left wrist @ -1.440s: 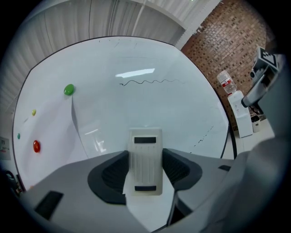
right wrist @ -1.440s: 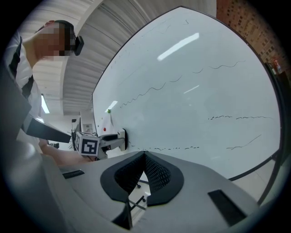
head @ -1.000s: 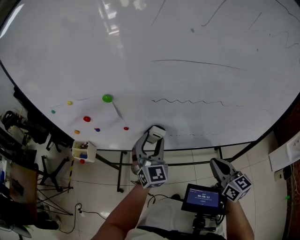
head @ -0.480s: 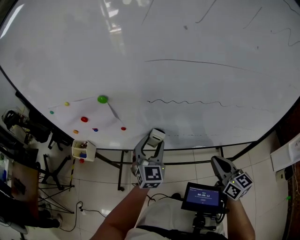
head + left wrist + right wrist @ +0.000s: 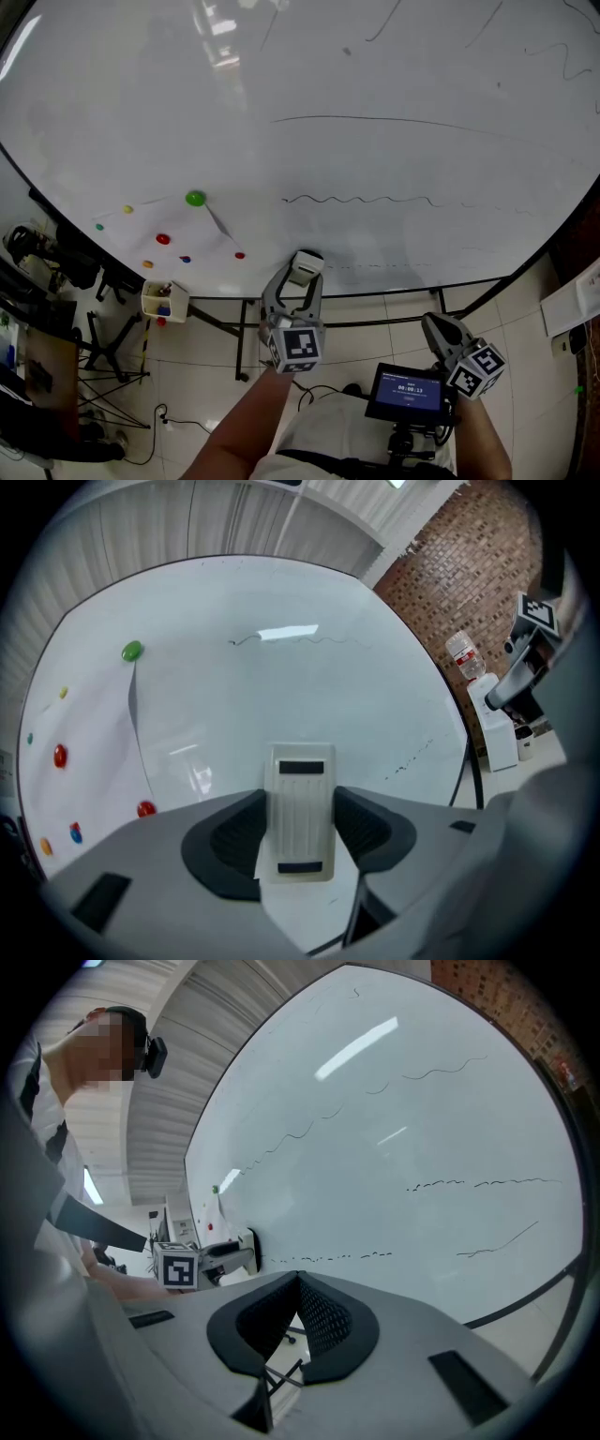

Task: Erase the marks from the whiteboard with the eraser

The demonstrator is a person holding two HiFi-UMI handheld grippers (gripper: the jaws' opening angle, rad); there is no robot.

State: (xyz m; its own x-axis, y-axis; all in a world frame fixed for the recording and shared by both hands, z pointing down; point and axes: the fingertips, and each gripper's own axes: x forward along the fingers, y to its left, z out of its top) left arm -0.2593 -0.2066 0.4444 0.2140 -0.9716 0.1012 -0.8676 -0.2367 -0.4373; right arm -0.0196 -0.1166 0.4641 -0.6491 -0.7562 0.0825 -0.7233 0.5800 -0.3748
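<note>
Left gripper (image 5: 302,274) pinches the eraser (image 5: 305,265) by its 2 long sides, pad facing the whiteboard (image 5: 141,112) near its lower edge, just left of the dashed mark (image 5: 375,266). Contact with the surface cannot be confirmed. Right gripper (image 5: 439,330) hangs low at the right, jaws pressed together, empty. Wavy line (image 5: 356,199) and the longer strokes above are unerased. Risk: hard pressure could twist the eraser in the pinch, so only 1 edge wipes and streaks stay. A leftward sweep could knock the red magnet (image 5: 239,255).
</note>
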